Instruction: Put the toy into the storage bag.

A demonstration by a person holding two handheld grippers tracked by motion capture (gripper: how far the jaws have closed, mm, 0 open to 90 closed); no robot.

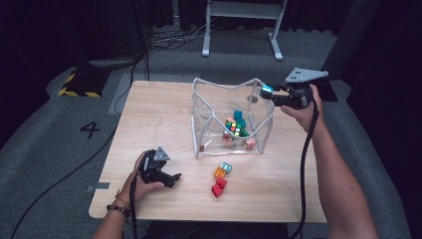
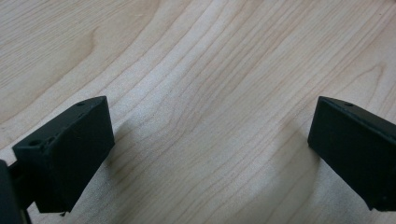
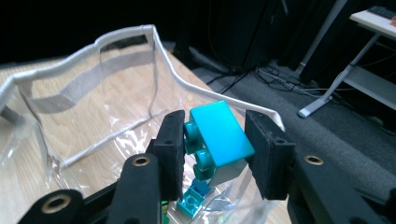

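The right gripper, jaws clamped on a teal block, is at the rim of the clear bag, which holds a puzzle cube. The left gripper, jaws apart and empty, rests low over the table.

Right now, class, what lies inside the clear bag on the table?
Inside the clear bag lie a colourful puzzle cube, teal bricks and pinkish bricks. Anything beneath that pile is covered and cannot be made out.
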